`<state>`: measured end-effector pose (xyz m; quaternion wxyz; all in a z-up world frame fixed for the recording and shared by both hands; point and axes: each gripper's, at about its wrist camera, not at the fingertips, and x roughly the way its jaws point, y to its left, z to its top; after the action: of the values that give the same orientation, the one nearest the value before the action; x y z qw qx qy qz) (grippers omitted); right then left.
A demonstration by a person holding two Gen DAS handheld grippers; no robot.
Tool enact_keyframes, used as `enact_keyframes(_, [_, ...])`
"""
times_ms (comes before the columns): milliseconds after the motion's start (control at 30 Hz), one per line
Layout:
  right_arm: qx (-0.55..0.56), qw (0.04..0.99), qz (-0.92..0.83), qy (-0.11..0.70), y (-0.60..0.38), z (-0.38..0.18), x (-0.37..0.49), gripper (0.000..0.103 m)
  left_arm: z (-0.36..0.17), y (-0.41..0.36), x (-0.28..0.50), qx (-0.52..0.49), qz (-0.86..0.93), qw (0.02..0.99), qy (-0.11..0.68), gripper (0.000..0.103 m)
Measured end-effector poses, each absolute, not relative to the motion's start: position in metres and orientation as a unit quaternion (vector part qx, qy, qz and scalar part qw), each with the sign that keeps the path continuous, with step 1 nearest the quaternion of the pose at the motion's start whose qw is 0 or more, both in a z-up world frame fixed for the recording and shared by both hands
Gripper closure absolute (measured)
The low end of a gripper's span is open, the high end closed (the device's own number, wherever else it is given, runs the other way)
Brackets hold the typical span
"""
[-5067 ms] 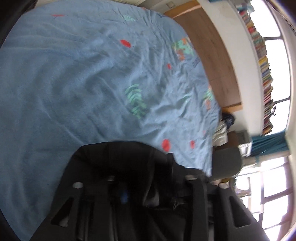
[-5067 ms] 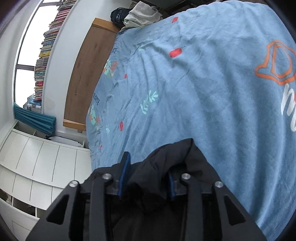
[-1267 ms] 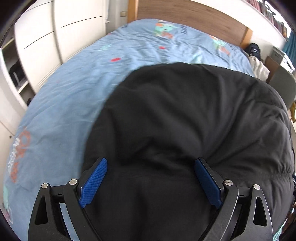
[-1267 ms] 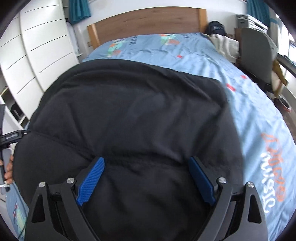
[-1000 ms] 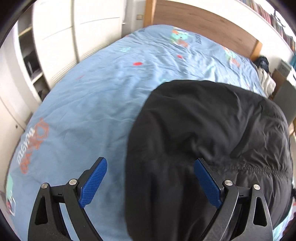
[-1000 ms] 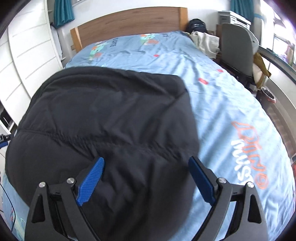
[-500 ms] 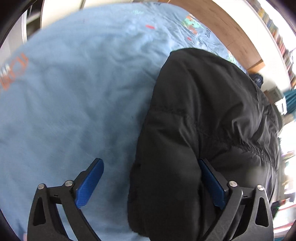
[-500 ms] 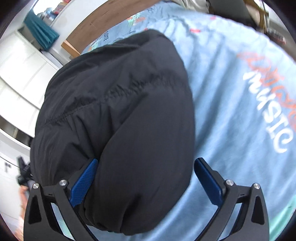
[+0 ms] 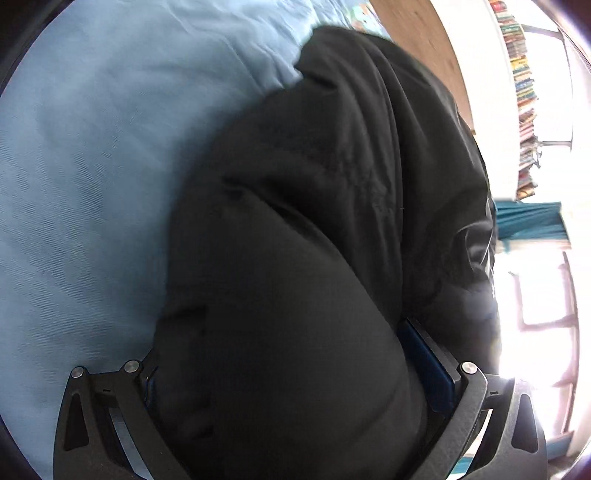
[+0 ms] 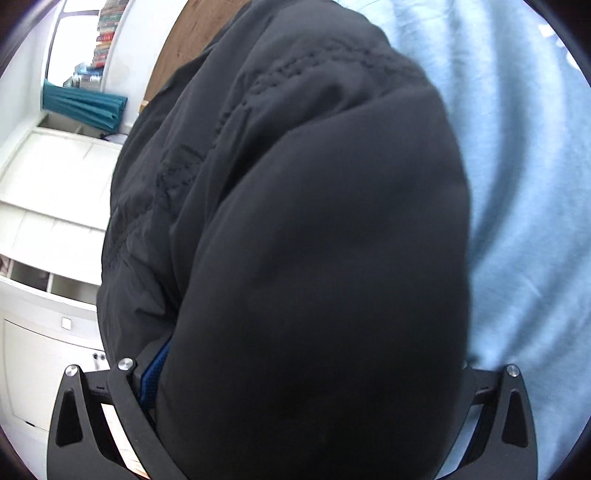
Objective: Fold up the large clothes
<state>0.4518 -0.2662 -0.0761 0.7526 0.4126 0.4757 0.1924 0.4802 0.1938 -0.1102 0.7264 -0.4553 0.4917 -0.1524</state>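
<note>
Two grippers are straddling a bulky black jacket (image 9: 303, 236) on the blue bedspread (image 9: 92, 155).
In both wrist views the padded jacket (image 10: 295, 221) is bulging between spread fingers: the left gripper (image 9: 295, 373) and the right gripper (image 10: 306, 369) are each standing wide apart around a thick fold, not visibly clamping it. Beyond are lying the wooden headboard (image 9: 424, 33), white cupboards (image 10: 40, 206) and stacked books (image 9: 524, 92).

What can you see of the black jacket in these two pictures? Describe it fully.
The black jacket is puffy, matte, padded cloth with a stitched, gathered seam. It lies bunched on the blue bedsheet. A thick bulge of it fills the wide jaws of the left gripper and the right gripper, hiding most of their blue pads.
</note>
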Motion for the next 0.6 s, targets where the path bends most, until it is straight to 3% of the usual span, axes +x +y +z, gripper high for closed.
enact_keyframes(67, [0.419,0.751,0.198,0.47,-0.264,-0.077,0.454,0.0,-0.107,0.187,0.481,-0.451,-0.156,0.732,0.487,0.004])
enact_keyframes(133, [0.424,0.75,0.203,0.465,-0.258,-0.076,0.452,0.0,-0.105,0.184,0.481,-0.458,-0.161,0.731,0.479,0.029])
enact_keyframes(233, [0.446,0.741,0.227,0.448,-0.248,-0.067,0.455,0.028,-0.089,0.171,0.481,-0.455,-0.184,0.741,0.458,0.058])
enact_keyframes(300, [0.443,0.745,0.239,0.437,-0.241,-0.055,0.455,0.041,-0.077,0.164,0.481,-0.441,-0.199,0.751,0.45,0.067])
enact_keyframes(433, [0.434,0.757,0.269,0.409,-0.229,-0.023,0.457,0.053,-0.046,0.152,0.486,-0.428,-0.225,0.765,0.426,0.074])
enact_keyframes(600, [0.395,0.786,0.286,0.38,-0.212,0.027,0.459,0.059,-0.008,0.147,0.498,-0.416,-0.238,0.783,0.396,0.077])
